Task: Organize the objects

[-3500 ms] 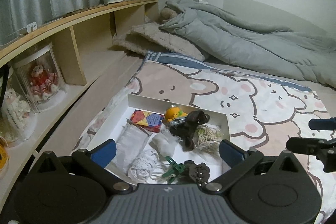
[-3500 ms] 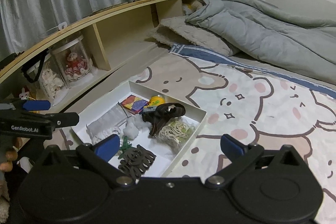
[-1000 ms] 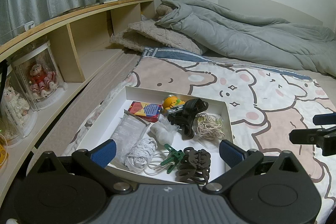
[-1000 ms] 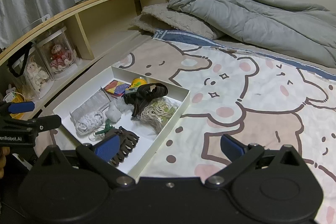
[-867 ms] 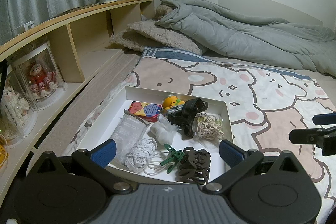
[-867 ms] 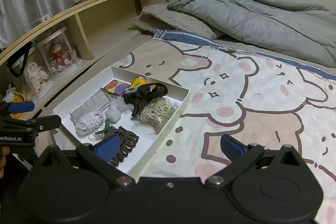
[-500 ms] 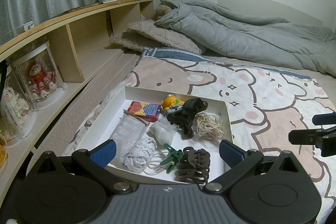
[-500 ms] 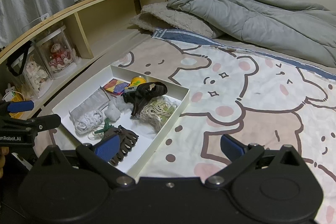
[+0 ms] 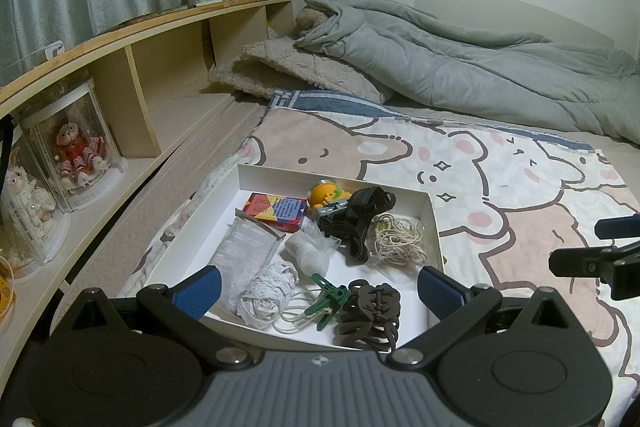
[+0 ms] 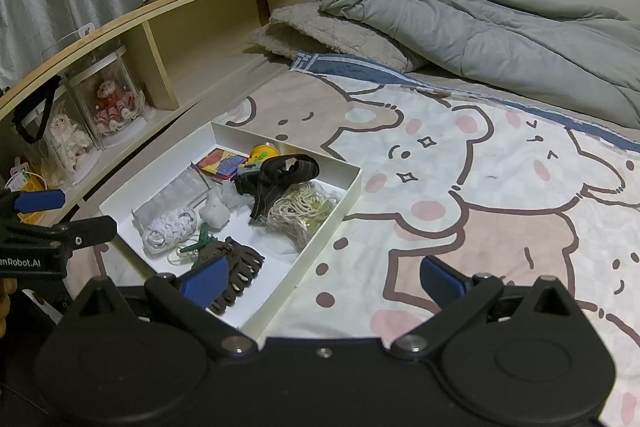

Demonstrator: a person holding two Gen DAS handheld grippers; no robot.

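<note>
While both tools hang wide open and empty, the left tool over the near edge of the tray and the right tool just off its right wall, the trouble is all in that tangle.

The task's things all sit in the tray: brown claw clip nearest, green peg touching it, a thin white cord looped under both. Grab the clip and I'd judge the cord comes along, maybe the peg too. Further in, the black strap lies across the twine (another likely snag). And the tray sits on soft bedding, so a downward push could tip it.

Bear-print blanket underneath, grey duvet at the far end, wooden shelf along the left with cased dolls, curtains behind.
</note>
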